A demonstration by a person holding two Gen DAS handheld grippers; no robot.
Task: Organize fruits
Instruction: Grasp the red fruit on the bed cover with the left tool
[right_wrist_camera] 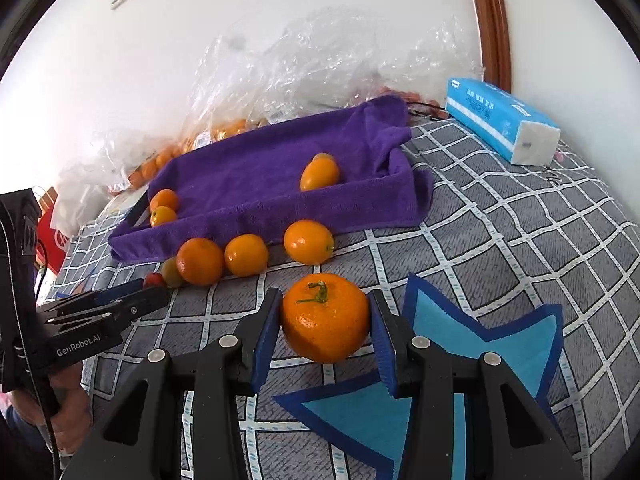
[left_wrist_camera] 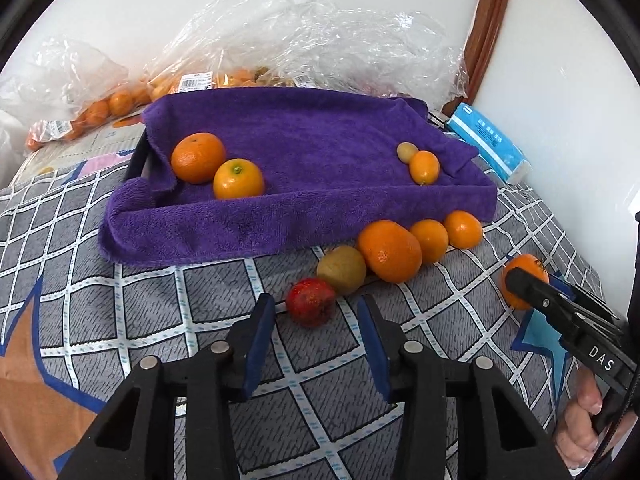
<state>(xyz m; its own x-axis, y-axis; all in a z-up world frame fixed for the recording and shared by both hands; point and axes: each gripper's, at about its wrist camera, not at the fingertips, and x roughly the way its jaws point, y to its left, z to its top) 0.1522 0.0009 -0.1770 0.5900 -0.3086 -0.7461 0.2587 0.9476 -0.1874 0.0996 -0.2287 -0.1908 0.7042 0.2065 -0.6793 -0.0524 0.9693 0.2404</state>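
Observation:
A tray lined with a purple towel (left_wrist_camera: 304, 140) (right_wrist_camera: 256, 176) holds two oranges (left_wrist_camera: 218, 168) at its left and a small orange fruit (left_wrist_camera: 424, 167) with a yellowish one at its right. In front of it lie a red fruit (left_wrist_camera: 311, 307), a yellow-green fruit (left_wrist_camera: 342, 269) and three oranges (left_wrist_camera: 390, 250). My left gripper (left_wrist_camera: 316, 320) is open and empty, just short of the red fruit. My right gripper (right_wrist_camera: 325, 322) is shut on a stemmed mandarin (right_wrist_camera: 325, 316), which also shows in the left wrist view (left_wrist_camera: 520, 276).
The fruits lie on a grey checked bedspread (left_wrist_camera: 168, 312) with blue and orange patches. Clear plastic bags of oranges (left_wrist_camera: 104, 104) lie behind the tray against the white wall. A blue tissue pack (right_wrist_camera: 500, 120) lies at the right.

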